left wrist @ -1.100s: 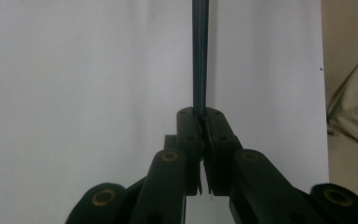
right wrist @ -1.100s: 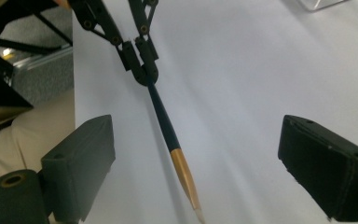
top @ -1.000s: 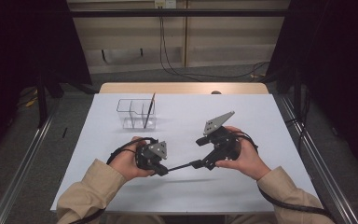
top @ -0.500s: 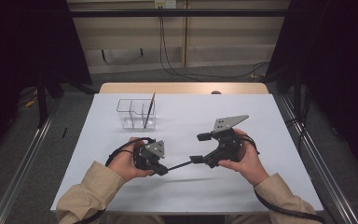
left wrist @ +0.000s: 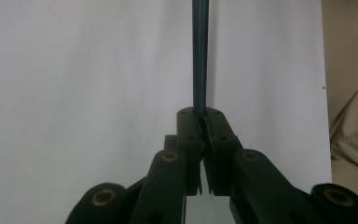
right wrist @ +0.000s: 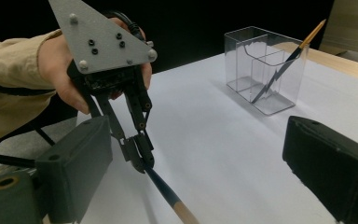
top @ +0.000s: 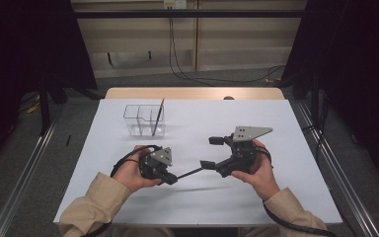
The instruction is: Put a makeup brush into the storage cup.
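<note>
Right gripper view: slim dark-shafted pencil (right wrist: 165, 192)

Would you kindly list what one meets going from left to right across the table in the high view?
Clear plastic holder with a pencil standing in it → left gripper, shut on a dark pencil → right gripper, jaws open around that pencil's far end.

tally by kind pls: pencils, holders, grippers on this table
Pencils: 2, one in the left gripper jaws, one leaning in the holder
Clear holders: 1
Grippers: 2, left plus right gripper
Total: 5
</note>
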`<state>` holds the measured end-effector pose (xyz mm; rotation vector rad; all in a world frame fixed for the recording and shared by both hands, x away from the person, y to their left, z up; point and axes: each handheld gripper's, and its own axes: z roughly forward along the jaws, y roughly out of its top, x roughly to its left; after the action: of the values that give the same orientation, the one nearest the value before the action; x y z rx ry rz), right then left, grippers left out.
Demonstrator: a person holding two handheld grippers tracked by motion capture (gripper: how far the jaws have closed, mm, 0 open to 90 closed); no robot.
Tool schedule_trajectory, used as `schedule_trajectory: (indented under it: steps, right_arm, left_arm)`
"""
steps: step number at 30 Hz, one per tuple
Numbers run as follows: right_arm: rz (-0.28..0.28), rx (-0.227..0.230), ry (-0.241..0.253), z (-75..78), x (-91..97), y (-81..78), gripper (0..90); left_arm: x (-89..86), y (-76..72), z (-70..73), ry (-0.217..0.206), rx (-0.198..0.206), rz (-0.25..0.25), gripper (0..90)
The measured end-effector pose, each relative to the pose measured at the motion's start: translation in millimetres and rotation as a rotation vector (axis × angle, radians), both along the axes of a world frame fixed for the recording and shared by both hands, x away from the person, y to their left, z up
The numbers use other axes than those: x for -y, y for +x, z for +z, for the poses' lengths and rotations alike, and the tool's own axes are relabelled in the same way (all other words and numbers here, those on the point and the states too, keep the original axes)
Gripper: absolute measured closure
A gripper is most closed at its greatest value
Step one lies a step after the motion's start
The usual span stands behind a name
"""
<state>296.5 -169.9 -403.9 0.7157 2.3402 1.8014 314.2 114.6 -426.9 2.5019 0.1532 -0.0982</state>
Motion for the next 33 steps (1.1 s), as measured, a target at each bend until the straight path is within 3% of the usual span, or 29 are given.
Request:
schedule_trajectory:
  steps: [7, 17, 33]
  right_arm:
    - [-0.003, 0.003, 0.011, -1.6, 1.3, -0.5, 7.5]
    - [-0.011, 0.003, 0.010, -2.9, 2.0, -0.3, 7.2]
    - [-0.033, -0.001, 0.030, -3.6, 6.1, 1.4, 7.6]
  left_arm:
    - [-2.1, 0.2, -1.0, -0.027, -0.005, 0.015, 86.3]
    - [-4.3, 1.4, -2.8, -0.122, -0.024, 0.049, 86.3]
    - [-4.8, 4.8, -8.3, -0.281, -0.060, 0.146, 86.3]
